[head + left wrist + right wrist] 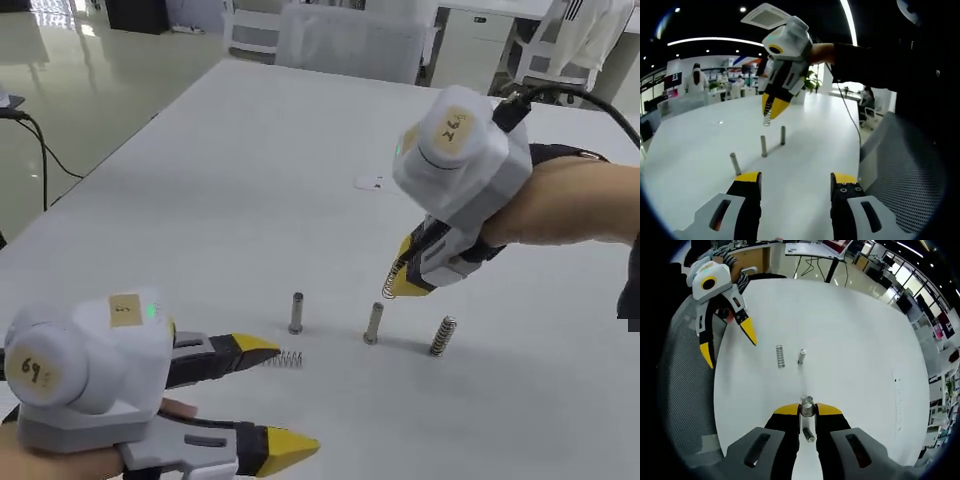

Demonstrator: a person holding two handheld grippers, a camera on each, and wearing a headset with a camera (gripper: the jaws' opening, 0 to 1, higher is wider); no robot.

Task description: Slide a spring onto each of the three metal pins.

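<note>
White worktop (180, 180), with three short metal pins standing upright in a row. From the head view, the left pin (296, 313) is bare and the middle pin (373, 324) is bare. The end pin (438, 350) on the right stands inside a fitted spring (444, 332) wound around its shaft. The right gripper (400, 287) hangs nose-down over the middle of the row. Its yellow-tipped fingers (785, 411) are pressed in on a held spring (390, 284), pinching it so the lower coils poke out below the tips. In the left gripper view the bottom of that coil sits a little above the middle pin's top and slightly to one side, with a gap between them, so they are not touching. In the right gripper view the coil's open end shows between the tips, with a pin top just below it. The left gripper (280, 398) sits low at the near side of the worktop. Its fingers are spread wide with nothing between them, and they point toward the row. A loose spring (287, 359) lies flat on the worktop right at the left gripper's upper fingertip. I cannot tell whether the tip touches it. That spring lies just in front of the left pin and apart from it. A small white scrap (369, 182) lies further back on the worktop, well apart from the pins. A mesh-backed chair (345, 40) stands at the far side.
</note>
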